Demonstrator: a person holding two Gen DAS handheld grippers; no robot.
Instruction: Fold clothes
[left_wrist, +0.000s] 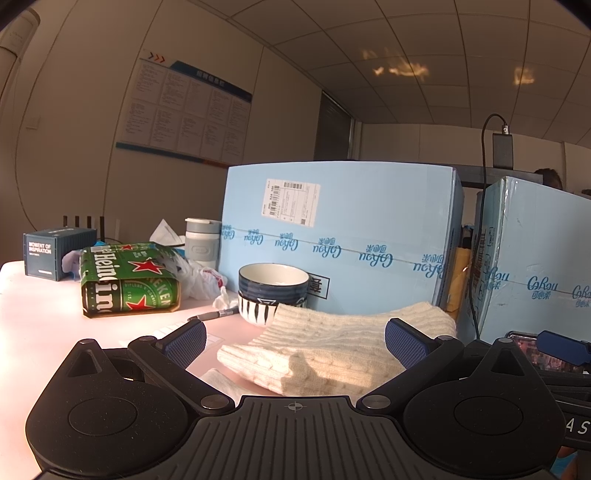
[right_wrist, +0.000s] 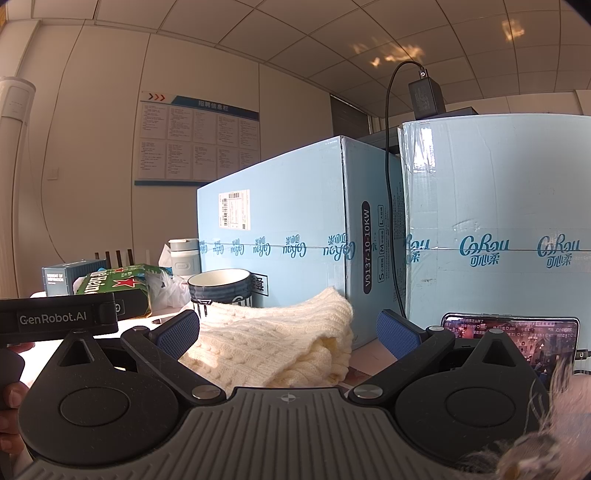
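Observation:
A cream cable-knit garment lies folded in layers on the pale table, just in front of my left gripper, whose blue-padded jaws stand wide open and empty on either side of it. In the right wrist view the same knit lies between the wide open jaws of my right gripper, its folded edge toward the right. The left gripper's body shows at the left edge of that view.
Two large light-blue cartons stand close behind the knit. Stacked bowls, a marker pen, a green Heineken pack, a plastic bag, a tumbler and a dark box sit left. A lit phone leans at right.

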